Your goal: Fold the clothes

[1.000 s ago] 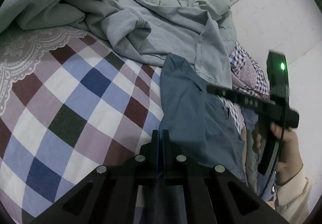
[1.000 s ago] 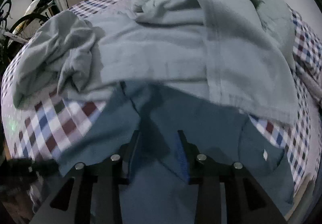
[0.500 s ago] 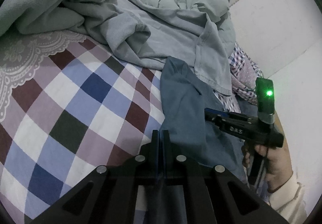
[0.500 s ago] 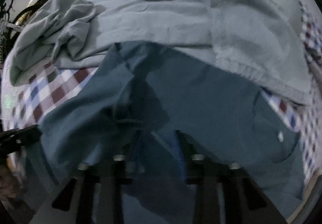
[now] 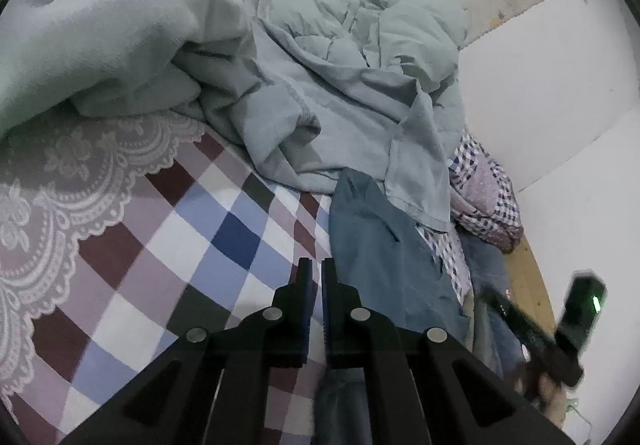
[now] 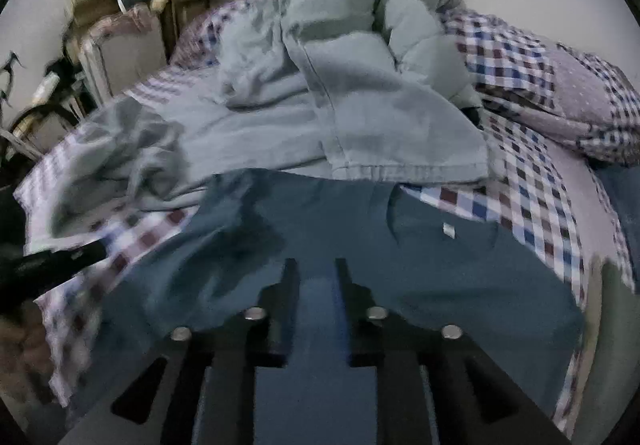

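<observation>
Two grippers: both low over the near edge of the bed, one garment between them.
Left gripper [image 5: 314, 277]: fingers nearly together with only a thin slit between, and nothing visibly caught in it; it hovers over the checked bedsheet [image 5: 224, 233], just beside the blue garment's left edge.
Right gripper [image 6: 316, 281]: fingers apart, blue cloth showing in the gap below; whether the tips touch the fabric I cannot tell, the view is smeared with motion.
Blue garment [image 6: 360, 245]: dark blue trousers or shorts by the look, lying loosely spread along the near edge of the bed, a small white tag [image 6: 449, 229] near one pocket seam, its far end tucked under the pale heap.
Pale green clothes [image 5: 340, 93]: a rumpled pile across the middle of the bed, one hem lying over the blue piece.
How it will handle: light, limp, creasing easily, I'd judge; it will sag and bunch wherever it isn't held.
Where to grip: the hemmed edges and corners along the near side look best, one per gripper, so the cloth hangs flat.
Watch for: the overlapping pale hem dragging along if the blue piece is pulled.
</observation>
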